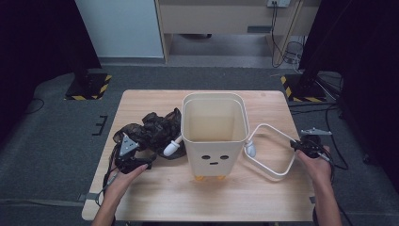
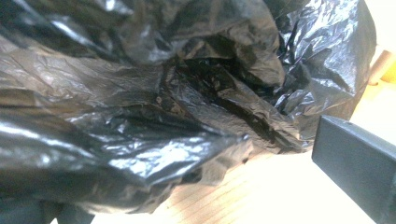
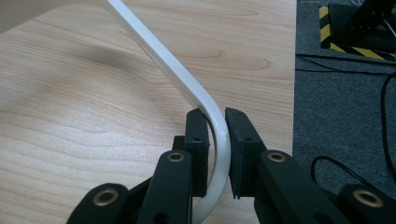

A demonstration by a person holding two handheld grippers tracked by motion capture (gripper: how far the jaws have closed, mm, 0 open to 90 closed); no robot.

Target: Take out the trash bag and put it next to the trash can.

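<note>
Clamped by right gripper (image 3: 215, 135): white bin ring (image 3: 187, 88), at its bend near table's (image 1: 155, 197) right edge. Ring leaned against cream bin (image 1: 215, 136) mid-table. Left gripper (image 1: 141, 164) pressed into black bag (image 2: 140, 93); grip impossible to tell.

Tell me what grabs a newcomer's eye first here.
A tall cream bin with a small face on its front stands mid-table. Its white ring frame lies off to the right, pinched by the right gripper. A crumpled black bin bag sits left of the bin, by the left gripper.
</note>
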